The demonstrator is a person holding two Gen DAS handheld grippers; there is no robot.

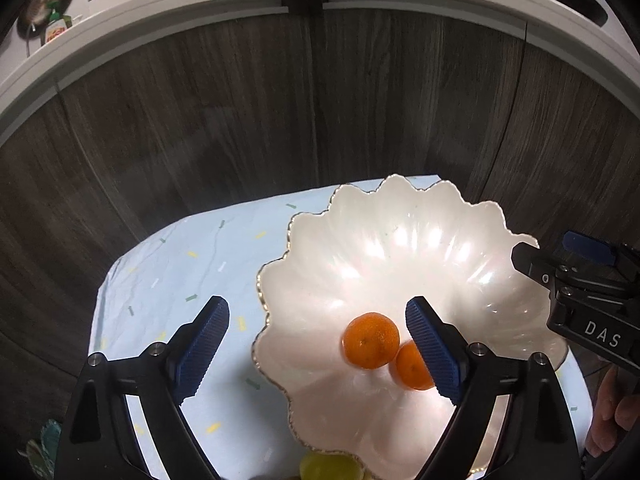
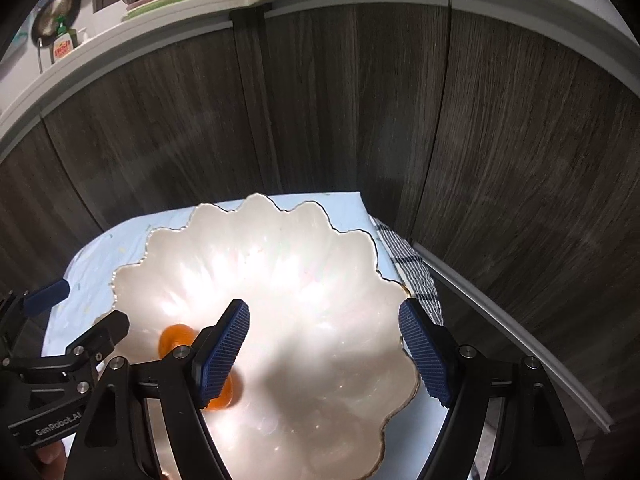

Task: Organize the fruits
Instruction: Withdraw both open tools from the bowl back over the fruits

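A white scalloped bowl with a gold rim (image 1: 400,216) stands on a pale blue cloth (image 1: 180,264). Two oranges lie in it: one (image 1: 372,340) in the open, the other (image 1: 412,368) partly behind my left gripper's right finger. My left gripper (image 1: 318,340) is open and empty above the bowl's left rim. My right gripper (image 2: 324,344) is open and empty over the bowl (image 2: 280,240); the oranges (image 2: 176,338) show blurred behind its left finger. A yellow-green fruit (image 1: 328,468) lies at the bowl's near edge.
Dark wood cabinet doors (image 1: 280,100) rise right behind the table, under a white counter edge (image 1: 160,8) with dishes and a soap bottle (image 2: 64,42). A checked cloth (image 2: 416,276) hangs at the table's right side. The right gripper's body (image 1: 580,292) shows at the bowl's right.
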